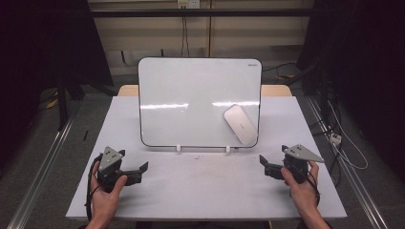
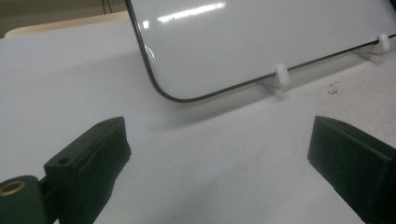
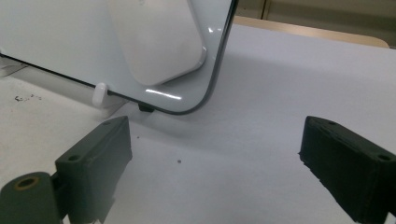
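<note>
A whiteboard point(image 1: 191, 95) with a dark rim leans upright on two small white stands point(image 1: 178, 149) at the middle of the white table point(image 1: 205, 191). A white rounded eraser point(image 1: 240, 124) clings to its lower right corner. My left gripper point(image 1: 142, 171) rests at the front left in a hand, jaws open and empty, aimed at the board's lower left corner point(image 2: 159, 88). At the front right, my right gripper point(image 1: 265, 167) is also open and empty. Its view looks up at the eraser point(image 3: 154, 42) and the board's right corner point(image 3: 205, 100), both a little ahead of the jaws.
A wooden tabletop edge point(image 1: 277, 89) shows behind the board. Metal rails point(image 1: 43, 162) run along both sides of the table. Cables and a plug point(image 1: 335, 139) lie on the floor to the right. Bare table surface lies between the two grippers.
</note>
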